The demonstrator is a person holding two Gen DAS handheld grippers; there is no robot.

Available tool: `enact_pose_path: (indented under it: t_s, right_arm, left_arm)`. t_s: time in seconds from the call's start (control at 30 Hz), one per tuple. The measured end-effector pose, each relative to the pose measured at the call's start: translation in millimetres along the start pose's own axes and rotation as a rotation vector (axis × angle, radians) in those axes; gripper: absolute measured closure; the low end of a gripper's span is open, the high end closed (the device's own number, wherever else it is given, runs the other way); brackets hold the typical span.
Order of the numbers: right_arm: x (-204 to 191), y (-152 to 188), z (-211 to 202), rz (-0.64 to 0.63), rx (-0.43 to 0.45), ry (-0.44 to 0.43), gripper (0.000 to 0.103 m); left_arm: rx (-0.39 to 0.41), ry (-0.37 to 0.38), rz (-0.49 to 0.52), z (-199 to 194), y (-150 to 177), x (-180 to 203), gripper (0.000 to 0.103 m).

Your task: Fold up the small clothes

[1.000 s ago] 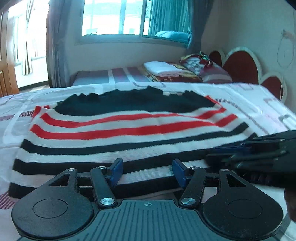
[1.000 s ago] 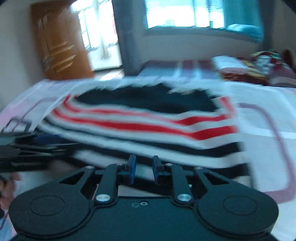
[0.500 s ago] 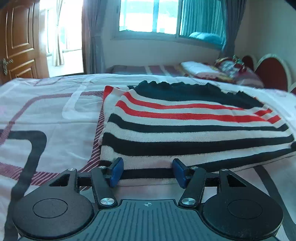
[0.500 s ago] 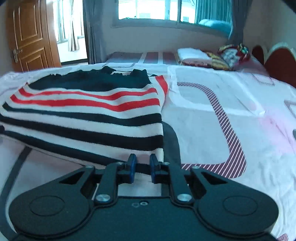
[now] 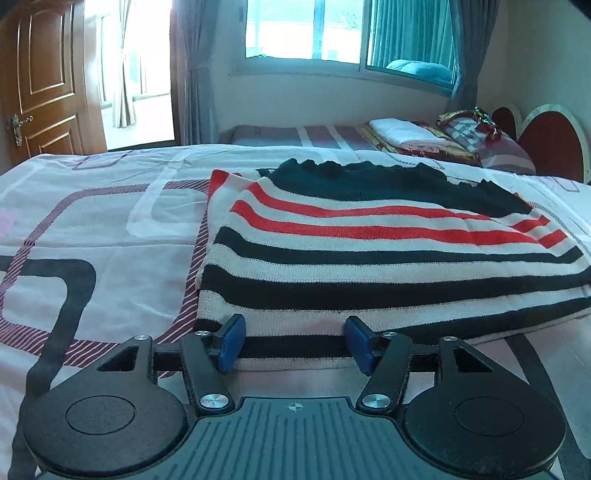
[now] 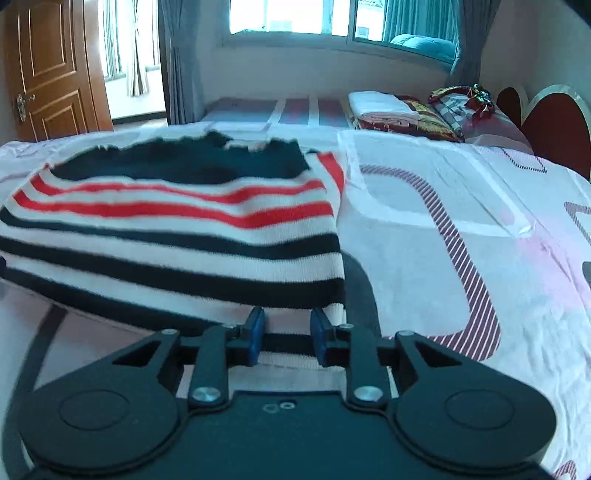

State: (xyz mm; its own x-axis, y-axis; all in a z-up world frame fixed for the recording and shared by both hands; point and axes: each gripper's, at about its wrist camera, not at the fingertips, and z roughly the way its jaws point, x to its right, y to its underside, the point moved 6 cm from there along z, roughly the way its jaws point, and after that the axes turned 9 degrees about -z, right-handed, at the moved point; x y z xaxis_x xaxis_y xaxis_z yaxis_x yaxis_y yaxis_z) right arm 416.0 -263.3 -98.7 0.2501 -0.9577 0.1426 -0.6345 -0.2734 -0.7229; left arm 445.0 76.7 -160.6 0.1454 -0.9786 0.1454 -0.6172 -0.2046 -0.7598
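Observation:
A knit garment with black, white and red stripes lies folded flat on the bed, its black part at the far end. In the left wrist view my left gripper stands open at the garment's near left corner, and the hem shows between its blue pads without being pressed. The right wrist view has the same garment to the left. There my right gripper sits at the near right corner. Its jaws are opening, with the hem in the gap and not pinched.
The bed sheet is white with pink, maroon and black rounded-rectangle prints. Pillows and folded bedding lie at the far end by a red headboard. A wooden door and a window are beyond.
The left view swung from the garment's middle to its near left corner, and the right gripper left that view. The right view swung to the near right corner, and its pads spread wider.

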Motion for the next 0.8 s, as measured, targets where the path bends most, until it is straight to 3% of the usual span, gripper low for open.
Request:
enact_pose_path:
  t_s: [0.1, 0.13, 0.2, 0.4, 0.5, 0.57, 0.8]
  right_arm:
    - [5, -6, -2, 0.02, 0.06, 0.015, 0.076]
    - [6, -5, 2, 0.022, 0.051, 0.014, 0.075]
    - [7, 4, 23, 0.015, -0.049, -0.004, 0.075]
    - [10, -4, 11, 0.05, -0.014, -0.02, 0.075]
    - [9, -4, -3, 0.056, 0.012, -0.038, 0.074]
    - [7, -2, -11, 0.045, 0.017, -0.046, 0.074]
    - [-8, -1, -20, 0.057, 0.012, -0.084, 0.073]
  left_arm:
    - [0.004, -0.005, 0.012, 1, 2, 1, 0.043]
    - [0.004, -0.005, 0.012, 2, 2, 2, 0.042]
    - [0.003, -0.001, 0.015, 2, 2, 1, 0.042]
    - [0.01, -0.006, -0.005, -14, -1, -7, 0.042]
    - [0.033, -0.09, -0.06, -31, 5, -28, 0.041]
    - [0.017, -0.097, -0.171, -38, 13, -48, 0.042]
    - [-0.026, 0.205, -0.666, -34, 34, -67, 0.042]
